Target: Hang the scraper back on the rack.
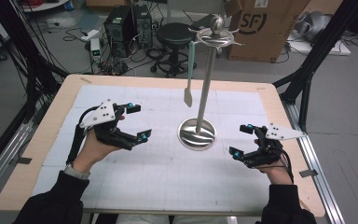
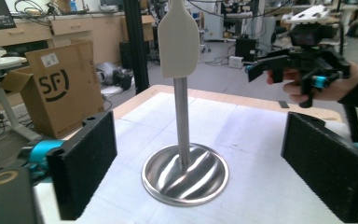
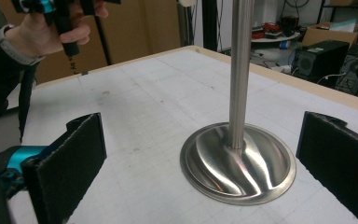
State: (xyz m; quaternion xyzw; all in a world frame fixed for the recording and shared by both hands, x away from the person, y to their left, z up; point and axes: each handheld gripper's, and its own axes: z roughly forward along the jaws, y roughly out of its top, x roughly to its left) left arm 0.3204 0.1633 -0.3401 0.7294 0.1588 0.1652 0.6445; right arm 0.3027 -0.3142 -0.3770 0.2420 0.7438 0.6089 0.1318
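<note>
Spatula (image 1: 189, 74) hangs by its pale green handle from a hook at the top of the steel stand (image 1: 206, 79), blade down, clear of the counter (image 1: 135, 184). Stand's round base (image 1: 196, 134) sits mid-counter on the white mat. Left gripper (image 1: 139, 122) hovers left of the base, well apart from it, jaws wide, nothing between them. Right gripper (image 1: 241, 140) sits right of the base, near it, low over the counter, jaws wide and empty. Cardboard box (image 1: 265, 25) on the floor beyond the stand.
</note>
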